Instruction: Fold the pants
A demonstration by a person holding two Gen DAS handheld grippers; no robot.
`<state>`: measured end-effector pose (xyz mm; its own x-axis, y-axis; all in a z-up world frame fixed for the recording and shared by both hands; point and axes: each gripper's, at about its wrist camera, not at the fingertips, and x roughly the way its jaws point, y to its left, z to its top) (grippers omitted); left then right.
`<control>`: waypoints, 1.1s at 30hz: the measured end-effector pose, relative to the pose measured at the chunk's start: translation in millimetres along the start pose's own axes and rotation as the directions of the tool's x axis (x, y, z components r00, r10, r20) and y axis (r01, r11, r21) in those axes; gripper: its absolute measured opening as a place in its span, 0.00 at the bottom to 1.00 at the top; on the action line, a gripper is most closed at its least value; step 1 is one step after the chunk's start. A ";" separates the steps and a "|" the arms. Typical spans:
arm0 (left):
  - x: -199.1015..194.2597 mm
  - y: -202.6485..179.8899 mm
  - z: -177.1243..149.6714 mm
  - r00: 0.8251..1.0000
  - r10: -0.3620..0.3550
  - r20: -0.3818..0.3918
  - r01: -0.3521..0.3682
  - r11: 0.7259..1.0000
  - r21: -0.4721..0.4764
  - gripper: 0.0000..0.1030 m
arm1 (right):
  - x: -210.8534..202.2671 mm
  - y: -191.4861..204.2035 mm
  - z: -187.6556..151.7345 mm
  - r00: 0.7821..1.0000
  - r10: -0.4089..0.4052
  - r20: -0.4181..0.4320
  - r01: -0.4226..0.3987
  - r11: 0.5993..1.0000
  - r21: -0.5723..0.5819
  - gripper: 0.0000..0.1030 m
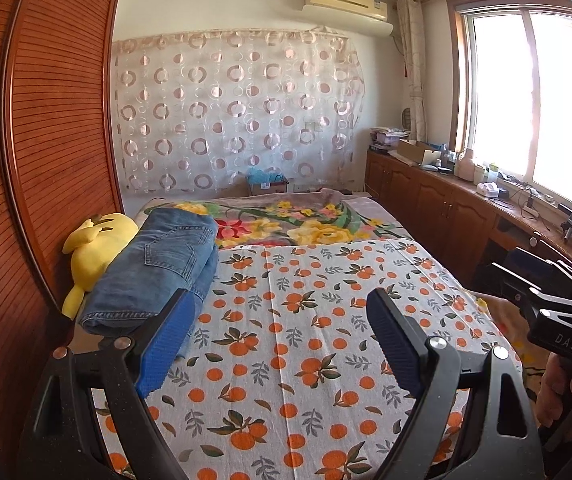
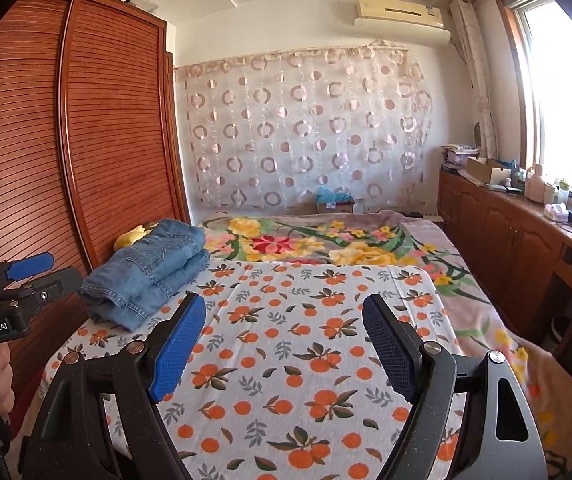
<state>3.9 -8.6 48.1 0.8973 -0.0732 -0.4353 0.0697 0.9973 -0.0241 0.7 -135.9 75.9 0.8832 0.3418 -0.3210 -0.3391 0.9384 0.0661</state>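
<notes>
Apparently the folding is finished: the jeans [image 1: 153,268] lie as a compact folded stack on the bed [image 1: 294,360], ahead and to the left of the left gripper [image 1: 281,340], touching neither gripper. Both the left gripper and the right gripper [image 2: 286,344] stand wide open with nothing between the blue pads, hovering over the orange-print sheet. Little seems left beyond perhaps squaring the stack. Beyond the jeans a yellow plush toy [image 1: 93,252] sits against the wardrobe [image 1: 45,120]; nothing blocks the way.
</notes>
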 end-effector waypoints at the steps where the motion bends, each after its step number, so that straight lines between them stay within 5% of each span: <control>1: -0.7 0.4 -2.0 1.000 0.004 0.001 -0.004 1.000 0.001 0.85 | -1.9 -0.2 -2.1 1.000 0.000 0.001 0.000 1.000 -0.002 0.80; 33: -0.2 -0.8 -13.6 1.000 0.017 -0.014 -0.017 1.000 0.008 0.85 | 0.4 -5.7 -10.8 1.000 0.002 -0.017 -0.003 1.000 -0.008 0.80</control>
<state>-2.3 -9.3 36.0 0.8920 -0.0558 -0.4485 0.0579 0.9983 -0.0091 -0.5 -141.7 65.2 0.8769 0.3432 -0.3365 -0.3439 0.9371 0.0594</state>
